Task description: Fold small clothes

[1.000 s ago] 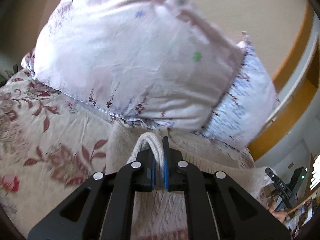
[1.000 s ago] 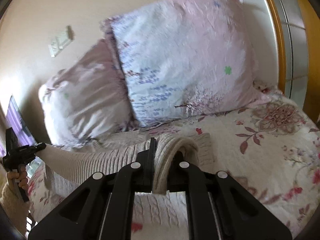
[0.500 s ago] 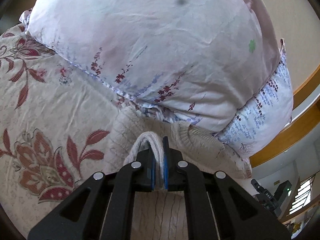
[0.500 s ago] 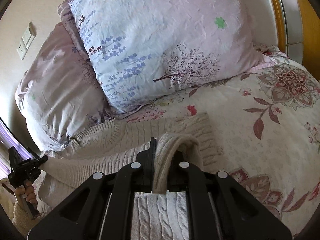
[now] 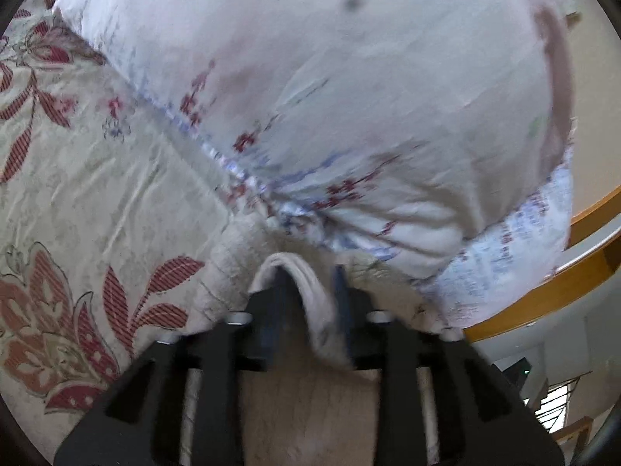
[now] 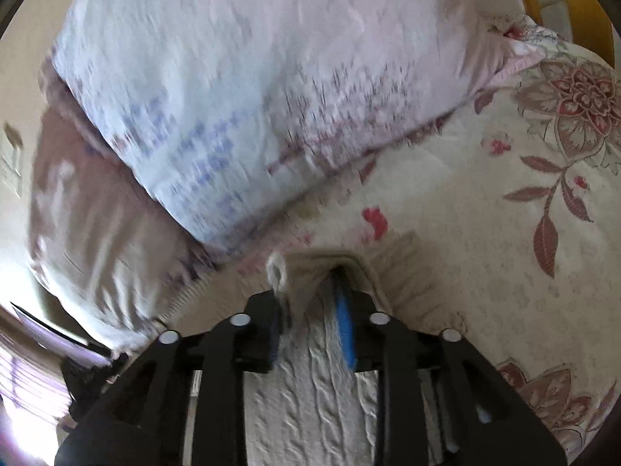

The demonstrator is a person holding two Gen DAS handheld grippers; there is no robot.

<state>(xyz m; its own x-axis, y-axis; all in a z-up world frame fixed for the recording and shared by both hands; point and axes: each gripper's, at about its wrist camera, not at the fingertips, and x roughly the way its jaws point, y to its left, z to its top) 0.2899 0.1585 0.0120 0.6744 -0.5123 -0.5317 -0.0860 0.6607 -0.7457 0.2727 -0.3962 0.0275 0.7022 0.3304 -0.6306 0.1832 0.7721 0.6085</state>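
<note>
A cream cable-knit sweater [image 5: 310,400] lies on the floral bedspread just in front of the pillows. In the left wrist view my left gripper [image 5: 310,283] has its jaws parted, with a fold of the sweater's edge [image 5: 299,272] loose between them. In the right wrist view my right gripper [image 6: 310,291] also has its jaws apart, with the sweater's ribbed edge [image 6: 310,268] draped between the fingers. The sweater [image 6: 310,400] runs back under the gripper. Both views are blurred by motion.
Two floral pillows stand close ahead: a pinkish one [image 5: 330,77] and a bluish one [image 6: 252,89]. The floral bedspread [image 5: 77,194] stretches left; it also shows in the right wrist view [image 6: 504,252]. A wooden bed frame [image 5: 543,295] is at the right.
Both grippers have moved forward and down toward the pillows and laid the sweater's edge on the bed. Both jaws have gone from clamped on the knit to parted.
</note>
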